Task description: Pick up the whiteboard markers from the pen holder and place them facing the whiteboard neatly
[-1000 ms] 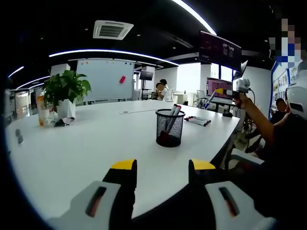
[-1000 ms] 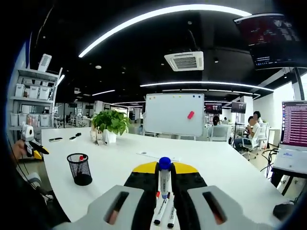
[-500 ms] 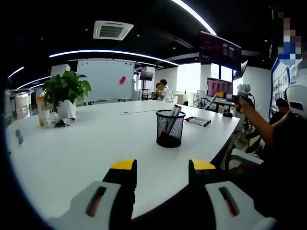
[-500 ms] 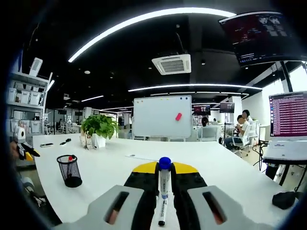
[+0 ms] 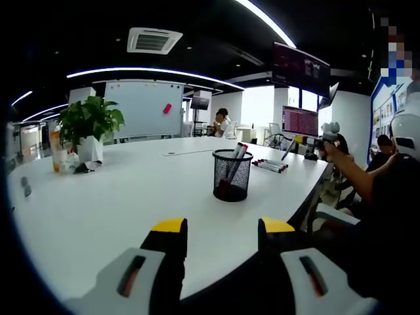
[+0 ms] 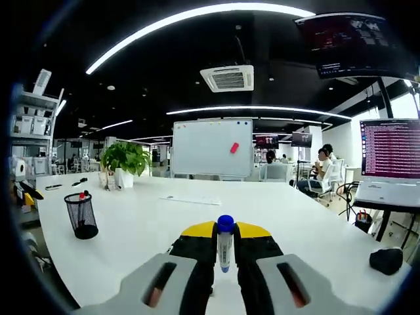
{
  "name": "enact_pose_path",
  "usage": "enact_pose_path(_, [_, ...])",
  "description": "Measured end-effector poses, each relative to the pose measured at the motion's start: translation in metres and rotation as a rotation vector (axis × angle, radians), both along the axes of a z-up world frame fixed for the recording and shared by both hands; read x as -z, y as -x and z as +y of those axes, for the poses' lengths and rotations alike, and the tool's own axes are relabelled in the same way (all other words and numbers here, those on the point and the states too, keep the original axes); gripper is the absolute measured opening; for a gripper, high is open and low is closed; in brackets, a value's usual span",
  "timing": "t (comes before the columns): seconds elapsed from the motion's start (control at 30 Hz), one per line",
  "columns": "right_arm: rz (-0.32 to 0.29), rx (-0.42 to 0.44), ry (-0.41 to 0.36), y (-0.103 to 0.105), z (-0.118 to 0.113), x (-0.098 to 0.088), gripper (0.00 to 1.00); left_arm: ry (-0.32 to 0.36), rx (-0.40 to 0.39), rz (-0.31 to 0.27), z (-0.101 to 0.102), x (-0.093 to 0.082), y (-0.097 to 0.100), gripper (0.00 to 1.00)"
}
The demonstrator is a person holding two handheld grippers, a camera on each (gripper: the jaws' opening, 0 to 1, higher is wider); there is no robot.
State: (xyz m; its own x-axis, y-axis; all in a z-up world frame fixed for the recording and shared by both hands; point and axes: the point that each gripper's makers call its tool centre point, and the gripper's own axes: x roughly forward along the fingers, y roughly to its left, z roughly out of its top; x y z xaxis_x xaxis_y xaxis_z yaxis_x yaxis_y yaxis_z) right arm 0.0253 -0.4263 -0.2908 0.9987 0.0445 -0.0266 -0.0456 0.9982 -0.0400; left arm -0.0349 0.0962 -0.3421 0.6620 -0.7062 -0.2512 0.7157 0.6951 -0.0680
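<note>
White table [image 5: 118, 197]: mesh pen holder [image 5: 232, 174] near right edge; left gripper [image 5: 222, 230] jaws apart, empty; right gripper [image 6: 225, 231] clamps blue-capped marker [image 6: 225, 241].

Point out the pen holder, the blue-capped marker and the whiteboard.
pen holder [image 5: 232, 175], left gripper view, mesh wall.
blue-capped marker [image 6: 225, 244], right gripper view, barrel below cap.
whiteboard [image 6: 210, 147], right gripper view, board face.
</note>
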Motion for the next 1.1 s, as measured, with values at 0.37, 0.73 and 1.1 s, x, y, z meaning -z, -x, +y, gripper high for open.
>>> enact_pose_path(0.37, [0.037,0.024,0.009,-0.002,-0.005,0.019,0.13,0.000,0.002,0.006,-0.001,0.003,0.000,0.44])
enact_pose_path(0.73, [0.094,0.035,0.017,-0.007,-0.005,0.037,0.13,-0.004,0.004,0.009,-0.002,0.005,0.001,0.44])
enact_pose_path(1.1, [0.209,0.034,0.061,-0.017,-0.005,0.064,0.13,-0.004,0.009,0.016,-0.005,0.008,0.001,0.44])
